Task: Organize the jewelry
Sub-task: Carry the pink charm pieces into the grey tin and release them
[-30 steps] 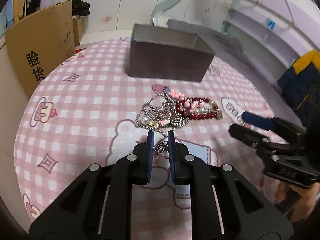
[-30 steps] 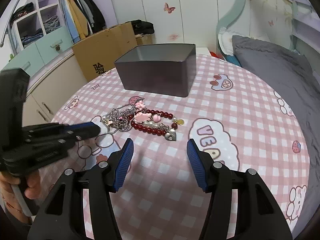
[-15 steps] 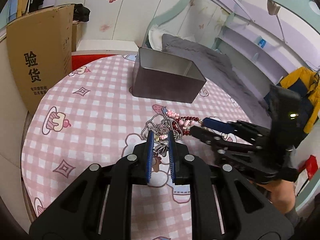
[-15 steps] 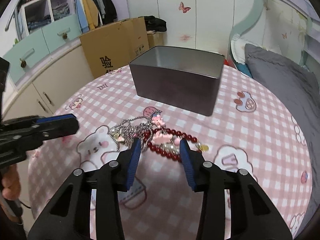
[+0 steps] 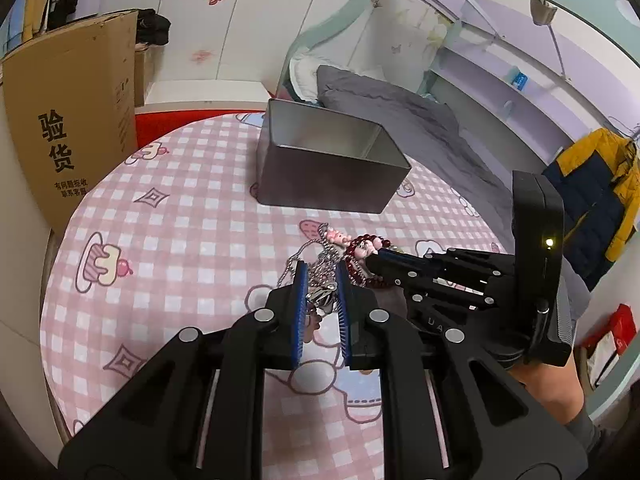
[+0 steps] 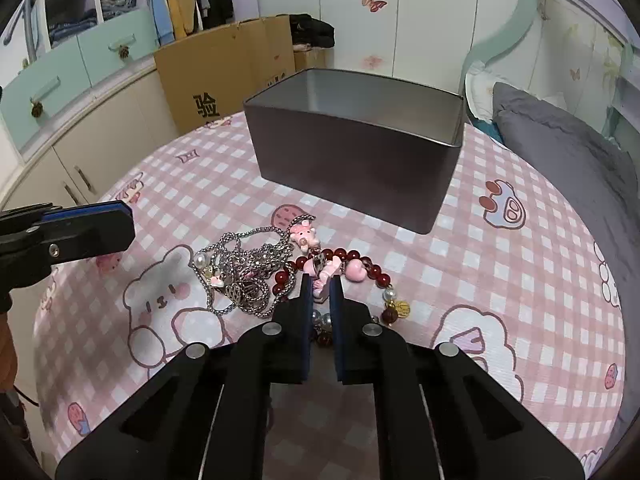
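Observation:
A tangle of jewelry lies on the pink checked tablecloth: a silver chain necklace (image 6: pixel 244 268) and a dark red bead bracelet (image 6: pixel 360 266) with pink charms. My left gripper (image 5: pixel 320 280) is shut on the silver chain's pendant (image 5: pixel 322 296) and holds it just above the cloth. My right gripper (image 6: pixel 320 286) is shut on the red bead bracelet's pink charm section; it also shows in the left wrist view (image 5: pixel 374 260). An open grey metal tin (image 6: pixel 356 160) stands behind the jewelry and looks empty.
A cardboard box (image 5: pixel 72 136) stands off the table's left edge. Cabinets (image 6: pixel 80 92) lie beyond it. A bed with grey bedding (image 5: pixel 400 112) is behind the tin. The round table's edge (image 5: pixel 52 248) curves close on the left.
My right gripper moved in over the jewelry and closed on the bead bracelet. My left gripper stayed shut on the chain and rose a little.

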Demonstrator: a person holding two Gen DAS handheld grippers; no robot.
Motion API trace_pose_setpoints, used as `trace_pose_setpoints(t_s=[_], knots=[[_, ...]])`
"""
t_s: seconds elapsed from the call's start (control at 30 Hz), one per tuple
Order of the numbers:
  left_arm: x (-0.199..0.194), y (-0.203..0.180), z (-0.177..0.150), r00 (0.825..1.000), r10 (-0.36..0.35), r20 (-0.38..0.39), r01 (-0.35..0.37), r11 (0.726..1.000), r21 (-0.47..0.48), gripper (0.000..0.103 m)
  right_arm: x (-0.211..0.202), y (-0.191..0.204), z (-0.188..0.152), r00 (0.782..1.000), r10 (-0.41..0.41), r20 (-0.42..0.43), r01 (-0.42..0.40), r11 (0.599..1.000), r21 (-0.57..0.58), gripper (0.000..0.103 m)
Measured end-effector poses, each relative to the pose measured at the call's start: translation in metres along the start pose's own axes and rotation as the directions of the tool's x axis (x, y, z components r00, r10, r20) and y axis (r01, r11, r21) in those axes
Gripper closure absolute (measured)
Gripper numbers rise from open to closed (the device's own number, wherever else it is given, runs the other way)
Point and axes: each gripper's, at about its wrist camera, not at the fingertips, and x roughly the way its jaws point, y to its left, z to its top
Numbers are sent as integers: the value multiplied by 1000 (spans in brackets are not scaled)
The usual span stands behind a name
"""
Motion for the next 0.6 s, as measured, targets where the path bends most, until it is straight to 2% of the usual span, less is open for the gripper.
trace_pose_setpoints(t_s=[0.13, 0.33, 0.6], knots=[[0, -1, 5, 1000, -21, 0, 21, 1000, 3, 89, -8, -7, 0, 999, 22, 24, -22, 999, 31, 97], [-1, -6, 19, 996, -90, -5, 90, 996, 7, 89, -36, -20, 8, 996, 51, 78, -57, 996, 66, 97], [7, -16, 55, 984, -178, -18, 179, 984, 21, 89, -79, -36, 35, 975, 110, 193, -129, 987, 91, 97]])
